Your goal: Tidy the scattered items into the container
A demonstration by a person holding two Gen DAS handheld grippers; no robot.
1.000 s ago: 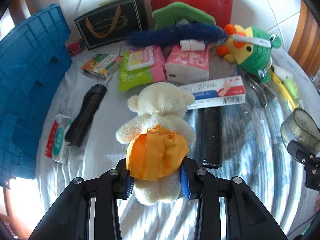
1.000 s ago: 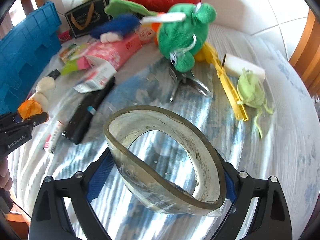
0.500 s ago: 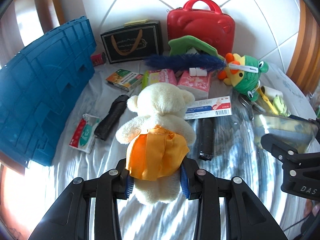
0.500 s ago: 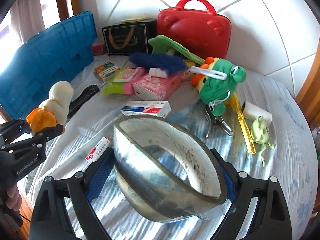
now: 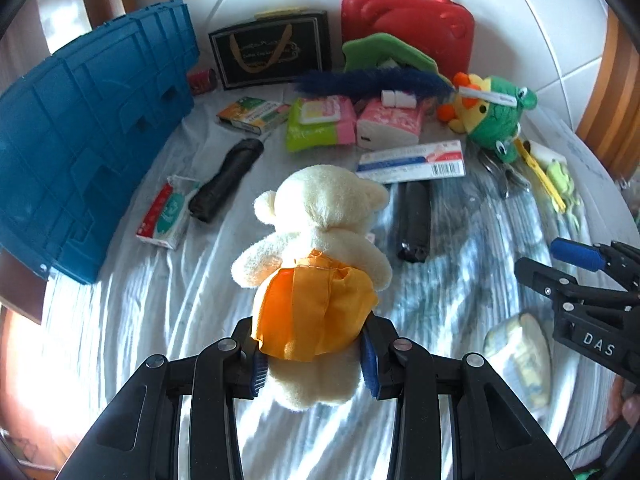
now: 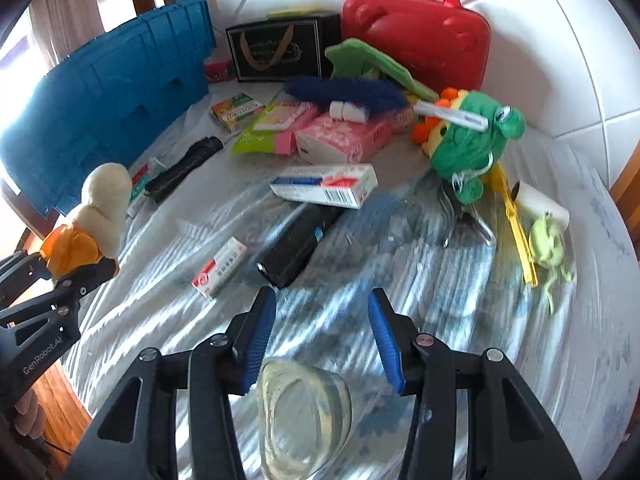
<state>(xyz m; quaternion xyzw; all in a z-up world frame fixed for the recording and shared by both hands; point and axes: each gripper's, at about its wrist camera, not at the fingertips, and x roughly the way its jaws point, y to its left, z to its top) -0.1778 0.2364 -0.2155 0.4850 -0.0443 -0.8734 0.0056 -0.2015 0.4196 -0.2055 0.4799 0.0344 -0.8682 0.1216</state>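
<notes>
A cream teddy bear (image 5: 320, 232) in an orange skirt is held above the table, with my left gripper (image 5: 312, 356) shut on its lower body. The right wrist view shows the same bear (image 6: 106, 200) at the left, still in the left gripper (image 6: 76, 268). My right gripper (image 6: 322, 332) is open, its blue pads (image 6: 260, 336) wide apart. A clear tape roll (image 6: 304, 412) sits blurred below and behind the pads, free of them. In the left wrist view the tape roll (image 5: 520, 360) is under the right gripper (image 5: 536, 262). The blue crate (image 5: 88, 128) stands at the left.
On the light cloth (image 6: 440, 320) lie a toothpaste box (image 6: 324, 184), two black flashlights (image 6: 296, 244), a small red-and-white box (image 6: 220, 268), pink tissue packs (image 6: 344, 138) and a green frog plush (image 6: 468, 148). A red case (image 6: 416, 36) and black gift bag (image 6: 276, 50) stand at the back wall.
My right gripper has opened and let go of the tape roll, which dropped below its fingers. The left gripper still holds the bear, slightly higher and further back.
</notes>
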